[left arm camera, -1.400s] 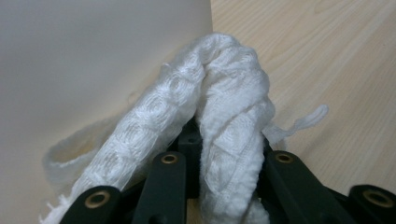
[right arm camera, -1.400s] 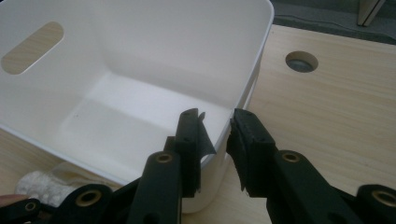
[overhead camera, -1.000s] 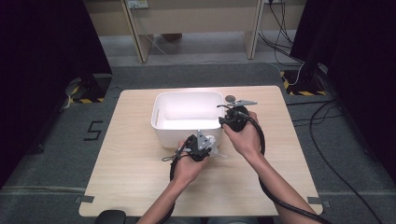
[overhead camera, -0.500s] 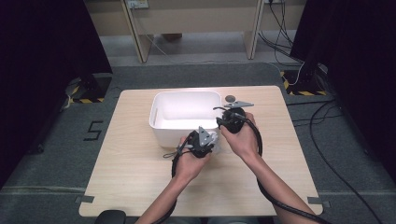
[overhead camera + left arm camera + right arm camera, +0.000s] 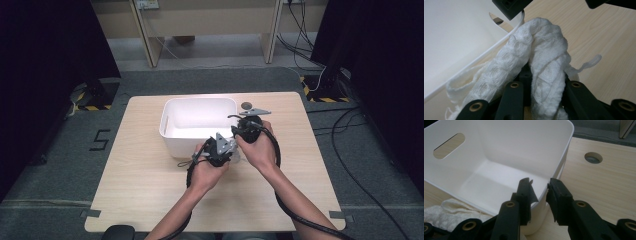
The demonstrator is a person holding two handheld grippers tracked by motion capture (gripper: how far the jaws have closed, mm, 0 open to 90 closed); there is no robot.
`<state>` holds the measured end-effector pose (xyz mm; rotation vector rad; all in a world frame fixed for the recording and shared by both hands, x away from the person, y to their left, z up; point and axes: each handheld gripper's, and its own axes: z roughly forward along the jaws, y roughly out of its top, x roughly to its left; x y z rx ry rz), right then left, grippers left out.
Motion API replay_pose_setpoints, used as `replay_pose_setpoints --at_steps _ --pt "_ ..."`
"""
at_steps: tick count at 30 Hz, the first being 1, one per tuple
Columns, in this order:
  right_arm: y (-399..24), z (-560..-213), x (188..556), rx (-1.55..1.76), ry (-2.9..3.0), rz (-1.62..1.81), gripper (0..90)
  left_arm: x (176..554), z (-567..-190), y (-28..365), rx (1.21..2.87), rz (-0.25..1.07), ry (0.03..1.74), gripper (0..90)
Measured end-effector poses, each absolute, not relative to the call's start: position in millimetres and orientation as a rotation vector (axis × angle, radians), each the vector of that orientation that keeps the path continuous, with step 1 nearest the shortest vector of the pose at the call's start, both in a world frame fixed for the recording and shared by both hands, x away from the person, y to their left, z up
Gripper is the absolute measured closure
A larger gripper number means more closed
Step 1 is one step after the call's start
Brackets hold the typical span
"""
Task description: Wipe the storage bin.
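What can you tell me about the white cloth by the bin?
The white cloth looks like a soft, waffle-textured towel with frayed threads along its edge. It is bunched into thick folds and clamped between the jaws of the left gripper. It sits low over the wooden table, right beside the outer wall of the white bin. Whether it touches the bin is unclear.

Wooden table, grey carpet floor, black curtains.

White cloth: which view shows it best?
The left gripper view: the white cloth sits bunched between the left gripper jaws, its weave plain. The right gripper view catches a corner of it beside the white bin. In the high view hands mostly hide it.
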<state>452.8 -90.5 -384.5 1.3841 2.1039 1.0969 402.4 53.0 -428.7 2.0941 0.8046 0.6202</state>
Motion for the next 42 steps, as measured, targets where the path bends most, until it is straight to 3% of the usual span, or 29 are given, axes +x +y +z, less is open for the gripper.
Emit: replay_pose_setpoints --at_steps 42 --pt "-89 -385 454 1.361 2.105 1.111 71.8 414 -469 46 2.131 0.580 0.816 75.4"
